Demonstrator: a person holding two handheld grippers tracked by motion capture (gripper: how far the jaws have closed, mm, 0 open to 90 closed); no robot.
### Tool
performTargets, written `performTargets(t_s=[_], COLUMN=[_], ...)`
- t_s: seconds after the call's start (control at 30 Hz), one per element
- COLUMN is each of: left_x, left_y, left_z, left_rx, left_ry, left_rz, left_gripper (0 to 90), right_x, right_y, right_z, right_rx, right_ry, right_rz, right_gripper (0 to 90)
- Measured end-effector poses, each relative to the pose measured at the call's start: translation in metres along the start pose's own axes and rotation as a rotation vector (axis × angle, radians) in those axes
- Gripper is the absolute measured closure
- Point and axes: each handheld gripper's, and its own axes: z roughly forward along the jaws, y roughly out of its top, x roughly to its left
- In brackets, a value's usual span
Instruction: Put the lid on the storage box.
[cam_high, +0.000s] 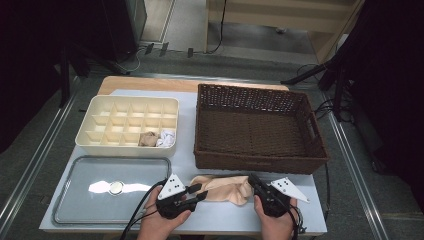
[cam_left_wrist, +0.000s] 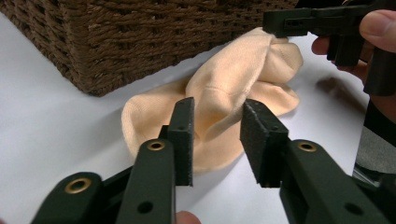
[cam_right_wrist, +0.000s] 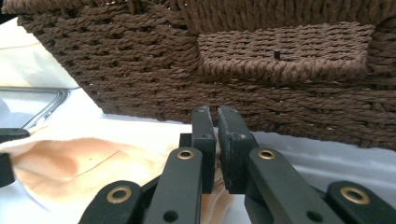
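Between my two grippers, on the white table (cam_high: 220, 220) just before the basket (cam_high: 260, 125), lies a crumpled beige sock (cam_high: 225, 187); left gripper (cam_left_wrist: 217, 140) spread, right gripper (cam_right_wrist: 217, 140) pinching its edge.

Wicker basket (cam_high: 260, 125), divided organiser (cam_high: 127, 125), perhaps steel tray (cam_high: 112, 187)

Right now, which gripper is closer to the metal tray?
Left. The left gripper sits just off the tray's right edge; the right gripper is farther right, beyond the sock.
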Motion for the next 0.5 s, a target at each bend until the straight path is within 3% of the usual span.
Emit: performTargets(t_s=[0.23,0.5], left_x=[0.001,-0.001], left_y=[0.002,0.005], left_z=[-0.001,-0.011], left_rx=[-0.012,-0.025], left_ry=[-0.001,-0.019], left_rz=[0.024,0.036], left_gripper=[87.2,89.6], right_x=[0.006,0.013], right_y=[0.000,0.003], right_z=[-0.008,-0.024], right_rx=[-0.015,-0.057], right_ry=[0.031,0.077], right_rz=[-0.016,-0.009], right_gripper=[87.6,87.8])
